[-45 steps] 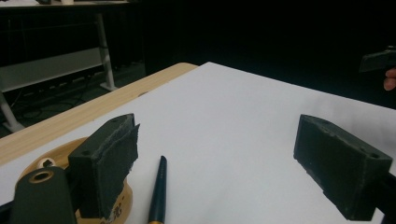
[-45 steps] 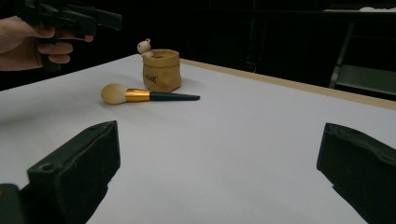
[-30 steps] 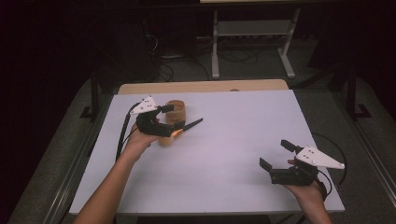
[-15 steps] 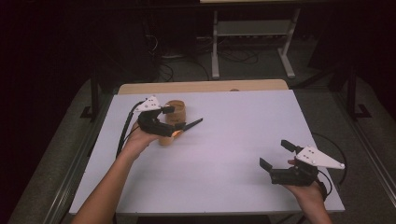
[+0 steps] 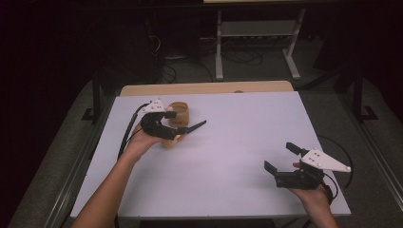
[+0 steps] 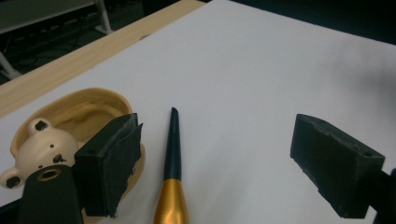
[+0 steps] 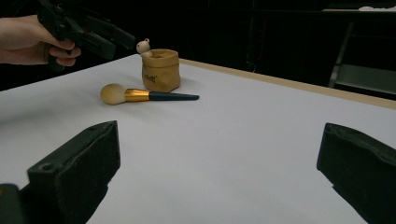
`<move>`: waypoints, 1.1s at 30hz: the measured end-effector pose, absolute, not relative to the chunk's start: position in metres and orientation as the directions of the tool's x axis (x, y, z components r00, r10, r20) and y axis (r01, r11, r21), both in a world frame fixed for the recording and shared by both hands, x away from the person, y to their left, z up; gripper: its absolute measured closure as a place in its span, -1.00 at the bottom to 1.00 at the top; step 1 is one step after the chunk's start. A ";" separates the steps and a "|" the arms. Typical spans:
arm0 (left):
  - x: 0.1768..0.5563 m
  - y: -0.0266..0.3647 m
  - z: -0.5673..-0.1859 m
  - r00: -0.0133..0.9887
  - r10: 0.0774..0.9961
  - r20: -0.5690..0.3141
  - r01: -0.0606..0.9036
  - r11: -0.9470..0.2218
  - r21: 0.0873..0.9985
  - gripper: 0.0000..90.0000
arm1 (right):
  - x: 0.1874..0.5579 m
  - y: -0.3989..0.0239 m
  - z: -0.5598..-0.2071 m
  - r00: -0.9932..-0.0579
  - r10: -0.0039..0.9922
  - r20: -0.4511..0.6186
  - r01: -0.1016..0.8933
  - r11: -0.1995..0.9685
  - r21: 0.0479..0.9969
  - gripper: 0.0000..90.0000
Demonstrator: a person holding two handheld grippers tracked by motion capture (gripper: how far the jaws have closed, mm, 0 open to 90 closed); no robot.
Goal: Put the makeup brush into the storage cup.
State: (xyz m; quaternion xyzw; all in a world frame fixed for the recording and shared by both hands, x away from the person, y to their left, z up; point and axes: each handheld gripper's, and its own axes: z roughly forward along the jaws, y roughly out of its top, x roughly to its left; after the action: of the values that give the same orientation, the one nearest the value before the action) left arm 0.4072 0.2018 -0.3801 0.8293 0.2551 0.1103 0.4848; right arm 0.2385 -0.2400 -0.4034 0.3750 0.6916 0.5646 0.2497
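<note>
Two grippers, one makeup brush and one small pot are counted on the white table (image 5: 228, 142). At the left of the high view, the left gripper (image 5: 177, 124) is held above the table's far left part, with its cable trailing off toward the table's left edge. In the left gripper view its jaws are seen wide apart, with nothing between the pads; the brush (image 6: 172, 158) is seen lying on the table below the gap, nearer the left pad, and is not touched by either pad. The brush is made up of three parts, seen in the right gripper view: one pale round head, one gold ferrule and one dark tapered handle (image 7: 140, 95). Just beside and behind it one tan pot (image 7: 161, 70) is seen standing upright, shaped like a crumpled bag, with one small bear figure at its rim. In the high view the pot (image 5: 180, 112) is partly covered by the left gripper. Well apart, at the table's near right corner, the right gripper (image 5: 282, 160) is held low over the surface, its jaws spread wide and empty.
</note>
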 end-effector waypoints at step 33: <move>0.423 0.197 -0.390 0.830 0.554 -0.066 0.422 -0.545 0.724 -0.22 | 0.238 -0.240 -0.404 -0.594 0.801 0.075 0.237 0.085 0.968 -1.00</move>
State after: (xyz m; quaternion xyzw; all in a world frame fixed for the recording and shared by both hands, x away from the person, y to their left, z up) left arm 0.4225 0.1972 -0.3901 0.8749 0.2792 0.0854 0.3865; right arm 0.2385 -0.2400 -0.4037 0.3745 0.6928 0.5632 0.2502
